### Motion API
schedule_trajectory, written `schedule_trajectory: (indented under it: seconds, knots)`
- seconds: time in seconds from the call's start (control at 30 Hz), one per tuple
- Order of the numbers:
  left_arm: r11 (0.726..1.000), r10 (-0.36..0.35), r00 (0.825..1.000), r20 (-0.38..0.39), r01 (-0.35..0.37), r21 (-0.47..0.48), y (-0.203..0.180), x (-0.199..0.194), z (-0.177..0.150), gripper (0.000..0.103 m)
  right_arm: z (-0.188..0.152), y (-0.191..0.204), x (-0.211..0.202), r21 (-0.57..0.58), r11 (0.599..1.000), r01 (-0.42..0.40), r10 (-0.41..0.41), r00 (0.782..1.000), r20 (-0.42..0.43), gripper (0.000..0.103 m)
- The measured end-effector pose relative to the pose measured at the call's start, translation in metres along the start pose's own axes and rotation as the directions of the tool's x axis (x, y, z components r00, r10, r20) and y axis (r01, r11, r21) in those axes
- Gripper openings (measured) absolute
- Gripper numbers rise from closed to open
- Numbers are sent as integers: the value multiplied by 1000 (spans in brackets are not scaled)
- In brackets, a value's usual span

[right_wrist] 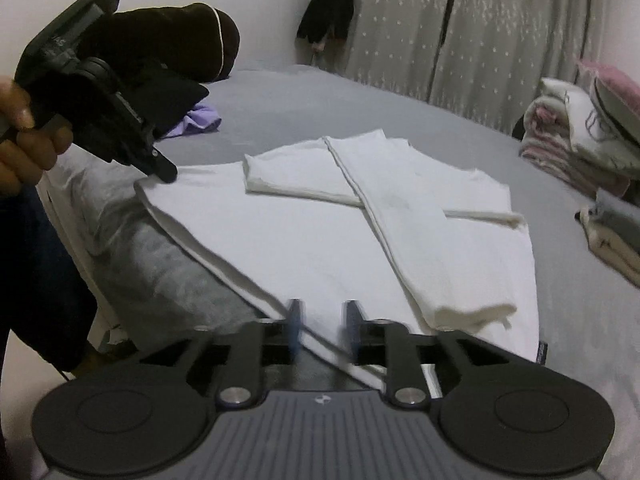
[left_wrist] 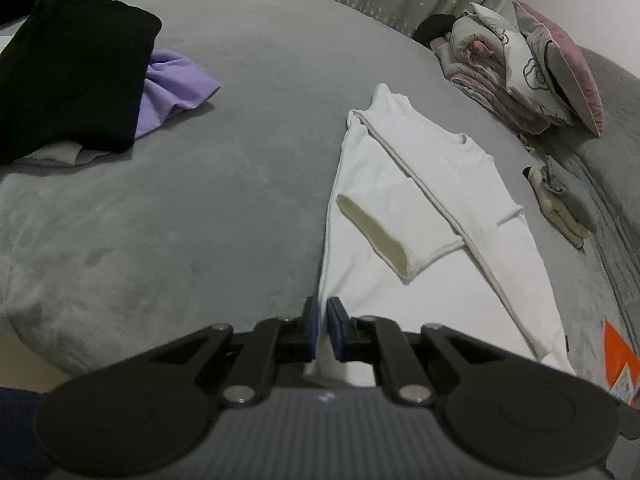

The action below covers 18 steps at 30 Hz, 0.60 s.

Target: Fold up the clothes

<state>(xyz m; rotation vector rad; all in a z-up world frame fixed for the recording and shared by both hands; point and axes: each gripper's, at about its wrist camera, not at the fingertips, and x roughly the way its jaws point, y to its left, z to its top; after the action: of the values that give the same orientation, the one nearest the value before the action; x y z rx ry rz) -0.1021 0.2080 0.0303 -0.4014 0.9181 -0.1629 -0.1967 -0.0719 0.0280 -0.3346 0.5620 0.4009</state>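
A white long-sleeved shirt (left_wrist: 432, 216) lies flat on the grey bed (left_wrist: 200, 200), both sleeves folded across its body, its near hem hanging a little over the bed's edge. The left gripper (left_wrist: 320, 328) has its jaws pressed together on that hem at the shirt's left corner; in the right wrist view the same tool sits at the corner, held by a hand (right_wrist: 20, 140). The right gripper (right_wrist: 322, 328) stands partly spread, the shirt's hem edge running between its blurred fingers (right_wrist: 295, 326), which do not press on it. No containers are in view; the other laundry sits in loose heaps on the bed: a black garment (left_wrist: 72, 76) lying over a lilac cloth (left_wrist: 176, 84) at the far left, a folded stack of pink and white bedding (left_wrist: 516, 76) at the far right, and a small grey and cream pile (left_wrist: 564, 204) just nearer. Star-patterned curtains (right_wrist: 460, 24) hang behind the bed.
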Motion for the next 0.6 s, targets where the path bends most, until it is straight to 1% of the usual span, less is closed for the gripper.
schedule_trajectory:
  seconds: [0.07, 0.13, 0.2, 0.23, 0.33, 0.4, 0.47, 0.53, 0.6]
  knots:
    - [1000, -2, 1000, 1, 2, -1, 0, 0, 1, 7, 4, 7, 8, -24, 1000, -3, 3, 1000, -1, 36]
    - [1000, -7, 1000, 1, 7, -7, 2, -1, 2, 7, 5, 12, 14, -29, 999, -15, 15, 1000, -15, 24]
    - [1000, -13, 1000, 2, 13, -15, 4, -2, 2, 7, 6, 15, 15, -32, 999, -14, 14, 1000, -10, 6]
    - [1000, -16, 1000, 2, 16, -18, 5, -2, 3, 7, 6, 14, 12, -24, 1000, -15, 15, 1000, -1, 4]
    - [999, -34, 999, 4, 34, -34, 8, -5, 4, 7, 7, 7, 2, 16, 1000, -25, 25, 999, 33, 4]
    - [998, -45, 999, 6, 45, -43, 10, -7, 5, 7, 8, 8, -3, 9, 999, -31, 30, 999, 44, 4]
    - [998, -40, 999, 5, 40, -42, 10, -6, 6, 7, 8, 12, -6, -14, 999, -44, 45, 998, 45, 4]
    - [998, -36, 999, 4, 36, -42, 11, -6, 7, 7, 7, 18, -6, -40, 998, -56, 58, 998, 34, 4]
    - [999, -26, 1000, 2, 26, -35, 10, -5, 7, 7, 2, 19, 3, -42, 997, -68, 68, 998, -7, 4]
